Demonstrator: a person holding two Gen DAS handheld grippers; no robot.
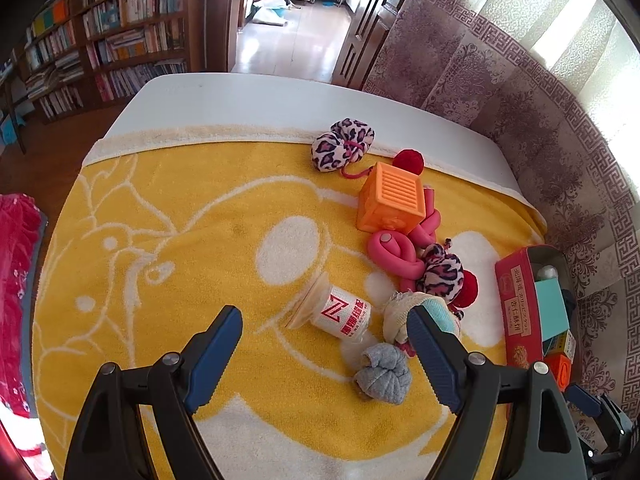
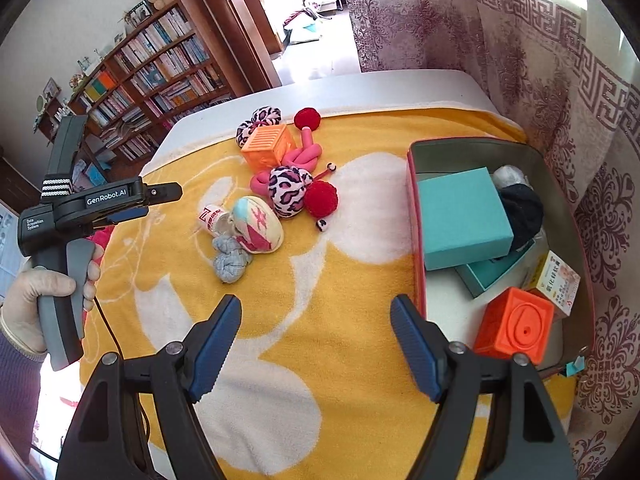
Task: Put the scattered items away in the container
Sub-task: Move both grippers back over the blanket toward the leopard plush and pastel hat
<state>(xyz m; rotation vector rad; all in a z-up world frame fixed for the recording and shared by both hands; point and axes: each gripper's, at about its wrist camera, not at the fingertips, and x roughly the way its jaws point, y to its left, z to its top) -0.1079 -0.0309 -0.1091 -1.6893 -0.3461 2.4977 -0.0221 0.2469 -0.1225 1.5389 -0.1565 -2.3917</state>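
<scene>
Scattered items lie on a yellow towel (image 1: 200, 240): a small white bottle (image 1: 340, 314) on its side, a grey sock ball (image 1: 382, 374), a cream-and-blue sock ball (image 1: 416, 310), leopard pouches (image 1: 342, 144), an orange cube (image 1: 390, 200) and a pink foam roller (image 1: 394, 254). My left gripper (image 1: 326, 354) is open and empty, just short of the bottle and grey sock. The red container (image 2: 414, 216) holds a teal box (image 2: 464, 216), an orange cube (image 2: 516, 326) and a black sock (image 2: 522, 210). My right gripper (image 2: 316, 344) is open and empty beside the container's left wall.
The container (image 1: 516, 300) sits at the towel's right edge against a patterned curtain (image 2: 580, 120). A white table edge (image 1: 260, 100) lies beyond the towel. A bookshelf (image 1: 112, 40) stands behind. The left gripper's body (image 2: 80, 208) and the hand holding it show at far left.
</scene>
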